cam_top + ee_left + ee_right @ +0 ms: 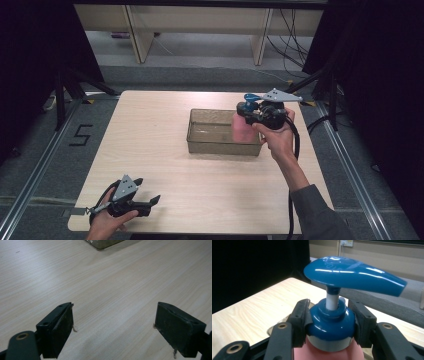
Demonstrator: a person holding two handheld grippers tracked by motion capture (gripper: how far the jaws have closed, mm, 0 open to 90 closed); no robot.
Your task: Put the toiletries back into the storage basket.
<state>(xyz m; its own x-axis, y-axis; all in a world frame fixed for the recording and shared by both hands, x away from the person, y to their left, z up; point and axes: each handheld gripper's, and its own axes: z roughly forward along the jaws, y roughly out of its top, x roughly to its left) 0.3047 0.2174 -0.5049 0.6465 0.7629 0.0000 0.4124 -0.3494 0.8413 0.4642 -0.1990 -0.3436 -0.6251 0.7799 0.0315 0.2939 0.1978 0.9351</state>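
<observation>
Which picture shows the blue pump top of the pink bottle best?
The right gripper view: the blue pump top is close and sharp, with the right tool clamped on the collar below it. The high view shows it small and far off, above the clear bin. The left gripper view shows bare table.

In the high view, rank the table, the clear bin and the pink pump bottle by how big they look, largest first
1. Table, by far the largest.
2. Clear bin, mid-sized.
3. Pink pump bottle, smallest; it is held up by the right gripper, nearer the camera, so it may look slightly bigger than it is.
</observation>
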